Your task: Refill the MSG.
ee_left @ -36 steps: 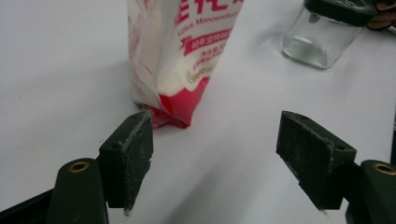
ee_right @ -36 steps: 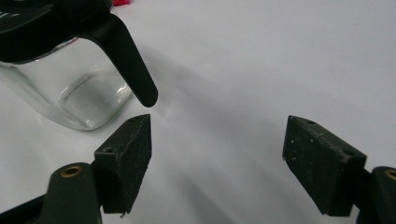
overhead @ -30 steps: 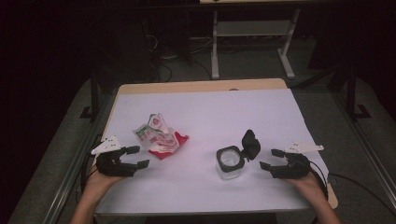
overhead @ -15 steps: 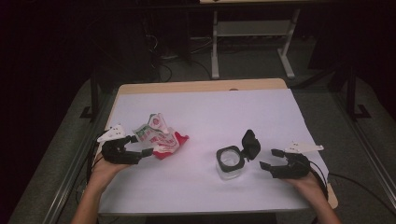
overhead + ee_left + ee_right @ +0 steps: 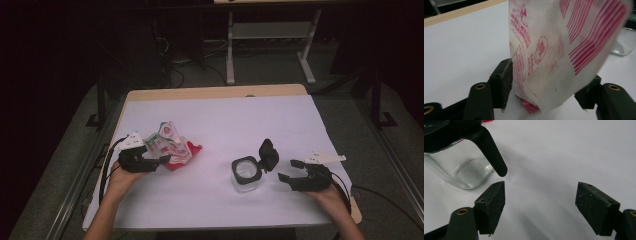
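A crumpled red-and-white snack bag (image 5: 167, 145) lies on the white table cover (image 5: 225, 115) at the left. My left gripper (image 5: 162, 161) has just been closing its jaws on the bag's near end. In the left gripper view the bag (image 5: 554, 55) stands between the two pads, touching both, with my left gripper (image 5: 549, 92) around its lower edge. A small clear glass jar (image 5: 246, 175) with its black flip lid (image 5: 268, 152) raised stands right of centre. My right gripper (image 5: 289, 170) rests open just right of it. In the right gripper view the jar (image 5: 461, 172) is ahead to the left of my right gripper (image 5: 540, 202), whose jaws hold nothing.
A red scrap of wrapper (image 5: 192, 149) pokes out beside the bag. The table's wooden far edge (image 5: 215, 92) borders dark floor with cables and a metal stand (image 5: 270, 35). White cover stretches between bag and jar.
My left gripper has moved forward and right from the table's near left to the bag, and its jaws have narrowed around it. The right gripper and the jar have kept still.
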Demonstrator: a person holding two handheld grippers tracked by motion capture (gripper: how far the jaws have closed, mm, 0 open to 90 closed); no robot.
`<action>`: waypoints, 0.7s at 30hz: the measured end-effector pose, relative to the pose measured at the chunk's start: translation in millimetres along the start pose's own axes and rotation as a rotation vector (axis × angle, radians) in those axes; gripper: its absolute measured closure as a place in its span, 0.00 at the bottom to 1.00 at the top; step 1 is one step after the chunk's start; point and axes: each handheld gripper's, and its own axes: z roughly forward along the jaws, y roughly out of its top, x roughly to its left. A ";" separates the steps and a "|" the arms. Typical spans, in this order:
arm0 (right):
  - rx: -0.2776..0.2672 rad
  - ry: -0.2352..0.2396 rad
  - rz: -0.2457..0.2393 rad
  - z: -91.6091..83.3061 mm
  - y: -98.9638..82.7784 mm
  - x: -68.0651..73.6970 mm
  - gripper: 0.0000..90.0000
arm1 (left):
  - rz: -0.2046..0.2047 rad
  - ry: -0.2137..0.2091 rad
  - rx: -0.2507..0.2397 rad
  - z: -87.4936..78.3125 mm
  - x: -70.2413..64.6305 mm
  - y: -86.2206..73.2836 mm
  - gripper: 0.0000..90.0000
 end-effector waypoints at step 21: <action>0.005 -0.005 -0.006 1.0 -0.1 0.3 0.26 | -0.010 0.011 -0.050 4.0 -2.4 3.7 0.71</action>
